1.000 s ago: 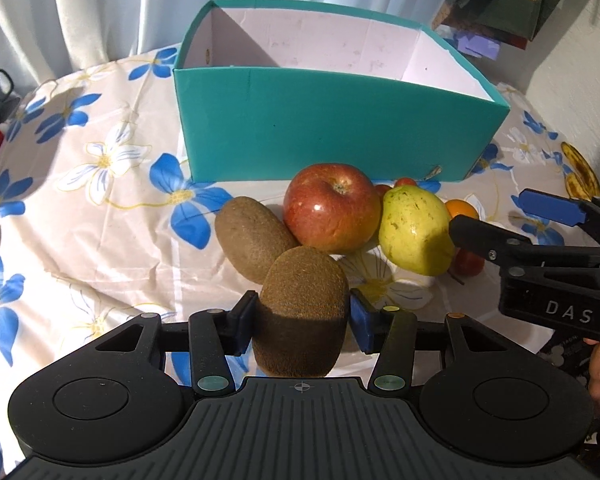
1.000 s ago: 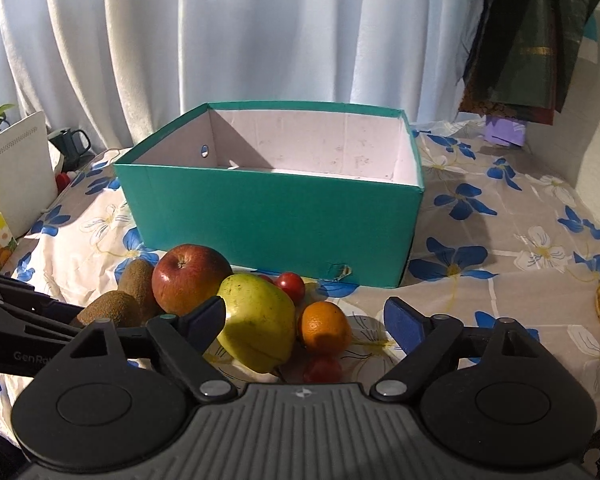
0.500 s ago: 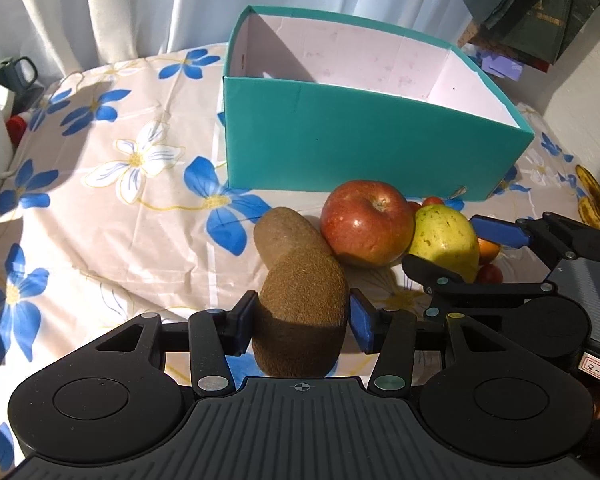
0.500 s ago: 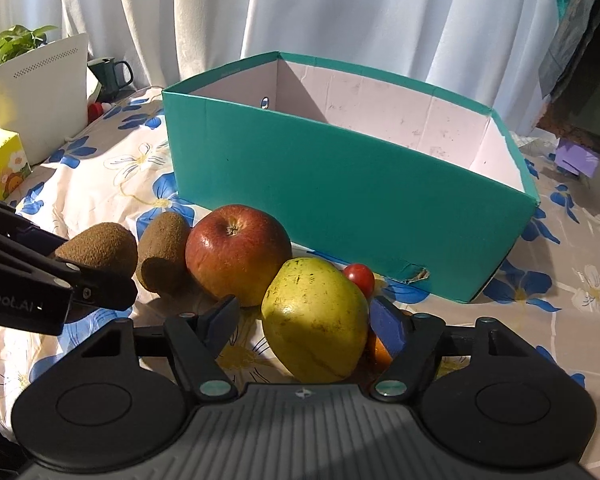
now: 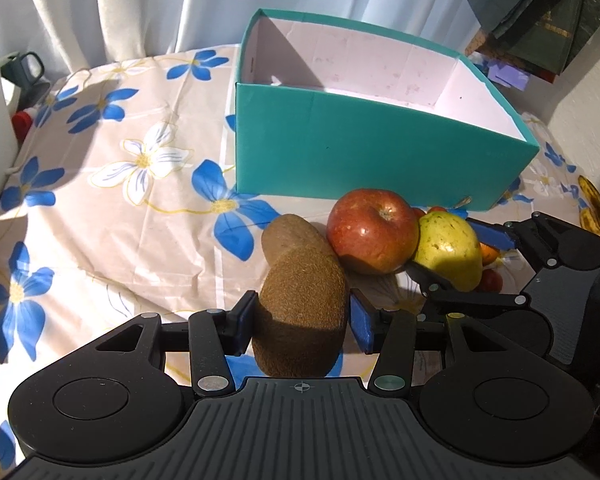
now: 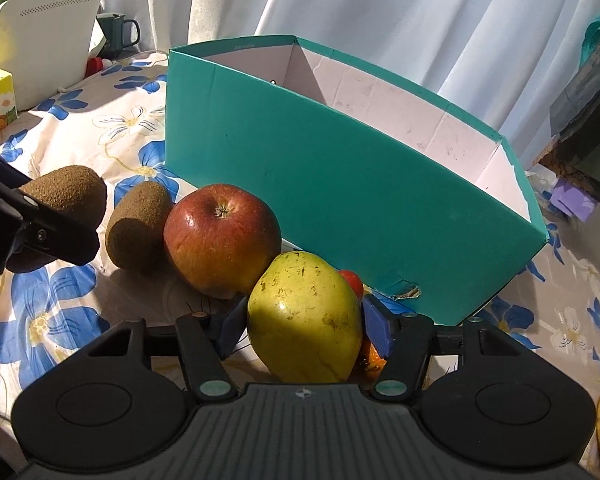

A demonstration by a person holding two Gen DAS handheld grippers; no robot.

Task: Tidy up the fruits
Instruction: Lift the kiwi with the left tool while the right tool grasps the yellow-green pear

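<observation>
Currently we grip a kiwi (image 5: 302, 312) in our left gripper (image 5: 302, 322). Our right gripper (image 6: 304, 326), jaws just closing, pinches the pear (image 6: 304, 322).

No legible text is showing. Gold lettering is appearing on the dark hanging bag (image 5: 540, 20), and faint print on the teal box (image 6: 256, 45) rim, both too blurred to read.

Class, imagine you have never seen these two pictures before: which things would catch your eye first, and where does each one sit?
The big teal box stands open at the back of the flowered tablecloth. In front of it lies a row of fruit, the red apple in the middle. The left gripper clamps a kiwi, while the right gripper has just been closing around the yellow-green pear.
</observation>
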